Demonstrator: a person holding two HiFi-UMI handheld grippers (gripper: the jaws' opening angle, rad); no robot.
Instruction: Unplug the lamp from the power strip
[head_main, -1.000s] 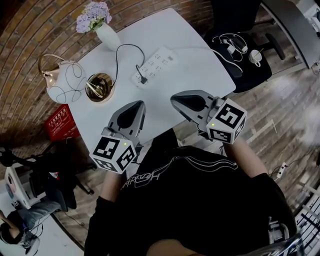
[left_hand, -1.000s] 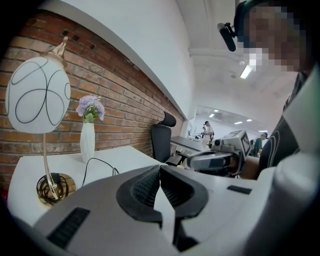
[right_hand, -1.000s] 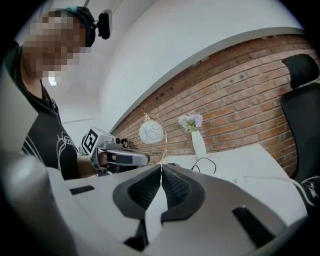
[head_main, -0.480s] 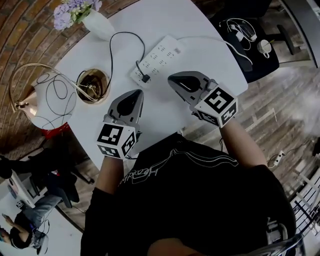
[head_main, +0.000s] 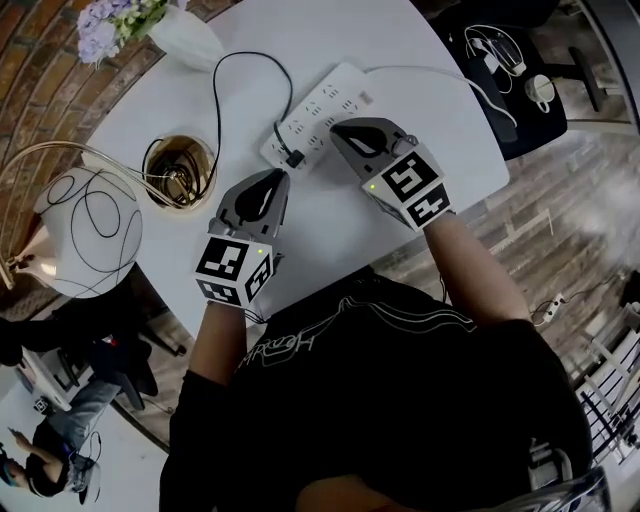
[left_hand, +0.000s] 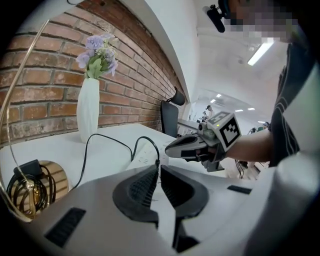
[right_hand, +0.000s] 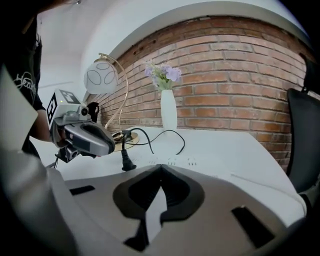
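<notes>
Both claws have pushed forward across the white tabletop (head_main: 340, 45) since the earlier frames. The left claw (head_main: 278, 180) now ends just short of the black plug (head_main: 291, 157), and the right claw (head_main: 338, 131) reaches over the near edge of the white power strip (head_main: 322, 104). The lamp's plug is still seated at the strip's near end. Its black cable (head_main: 222, 78) loops back to the lamp's gold base (head_main: 180, 170).

The left claw is closed tip to tip with nothing in it. The right claw's tips also meet, and it holds nothing.

The round tabletop stands against a curved brick wall (right_hand: 240, 75). A wooden floor (head_main: 570, 230) shows beyond its edge.

Only the head view takes in the black chair (head_main: 505, 75) with white leads on its seat, and the lamp's globe shade (head_main: 88, 232) hanging past the tabletop's rim. The right gripper view shows the plug standing upright in the strip. It also shows a white vase (right_hand: 168, 116) of lilac flowers (right_hand: 162, 74) by the wall and the lamp's gold arched stem (right_hand: 120, 80). The left gripper view alone looks out to ceiling lights (left_hand: 259, 53) and a bright room behind the right claw.
</notes>
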